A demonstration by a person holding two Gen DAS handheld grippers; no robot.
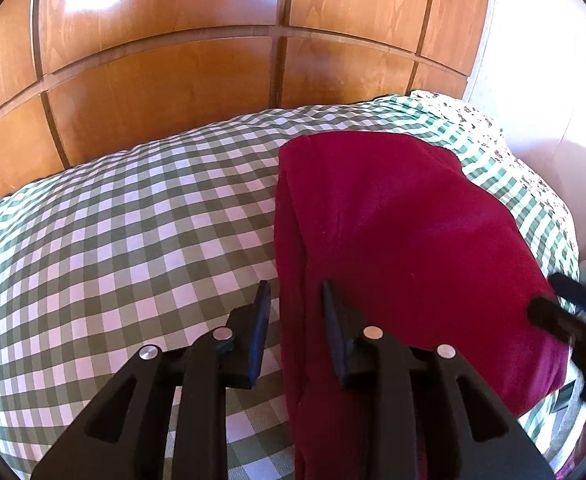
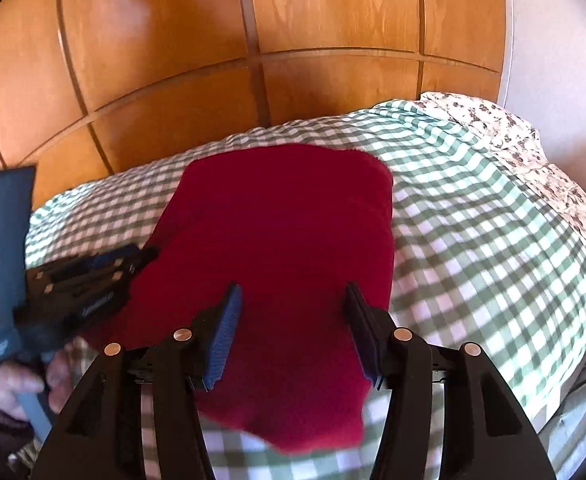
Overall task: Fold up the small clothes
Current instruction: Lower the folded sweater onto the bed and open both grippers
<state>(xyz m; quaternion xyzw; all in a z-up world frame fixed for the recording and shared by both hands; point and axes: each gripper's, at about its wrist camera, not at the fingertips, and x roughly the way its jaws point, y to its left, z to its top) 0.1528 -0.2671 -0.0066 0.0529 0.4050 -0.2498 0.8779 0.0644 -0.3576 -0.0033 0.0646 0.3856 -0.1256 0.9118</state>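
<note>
A dark red garment (image 1: pixel 397 240) lies folded flat on the green-and-white checked bedcover (image 1: pixel 113 240). It also shows in the right wrist view (image 2: pixel 285 240). My left gripper (image 1: pixel 295 296) is open and empty, its jaws straddling the garment's left folded edge just above the cloth. My right gripper (image 2: pixel 293 300) is open wide and empty above the near middle of the garment. The right gripper also shows at the garment's right edge in the left wrist view (image 1: pixel 573 320). The left gripper, held by a hand, shows at the garment's left edge in the right wrist view (image 2: pixel 93 280).
A wooden panelled wardrobe (image 1: pixel 213 60) stands right behind the bed. A floral sheet (image 2: pixel 533 152) lies at the bed's far right, next to a white wall (image 1: pixel 553 60). The checked bedcover (image 2: pixel 493 240) spreads on both sides of the garment.
</note>
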